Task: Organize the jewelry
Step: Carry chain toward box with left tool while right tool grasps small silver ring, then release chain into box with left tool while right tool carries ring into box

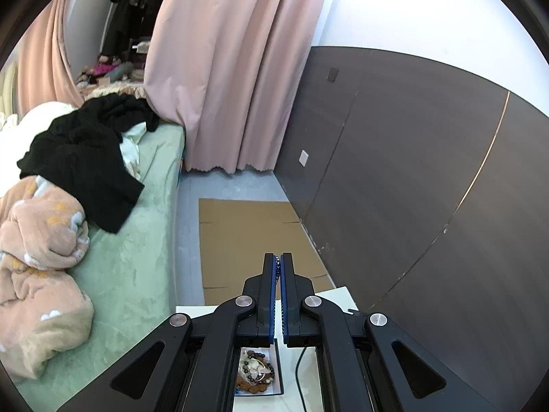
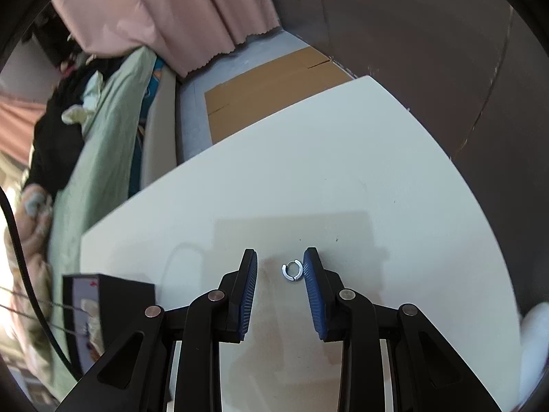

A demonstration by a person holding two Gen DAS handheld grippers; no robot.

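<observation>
Beads and bracelets already lie heaped in the tray (image 1: pixel 278 370) on the white counter (image 2: pixel 308 171), so sorting looks well underway, yet one small silver hoop (image 2: pixel 292 271) rests loose on the counter between the right gripper (image 2: pixel 279 264) jaws, just beside the right-hand pad, with the jaws partly open and not yet pressing it. The left gripper (image 1: pixel 278 267) is clamped nearly shut on a strand of dark blue beads (image 1: pixel 277 266), most of it hidden between the pads. Gripper arms cover much of the tray, and the dark box (image 2: pixel 103 309) at the right view's left edge is blurred, so I cannot tell what else remains.
</observation>
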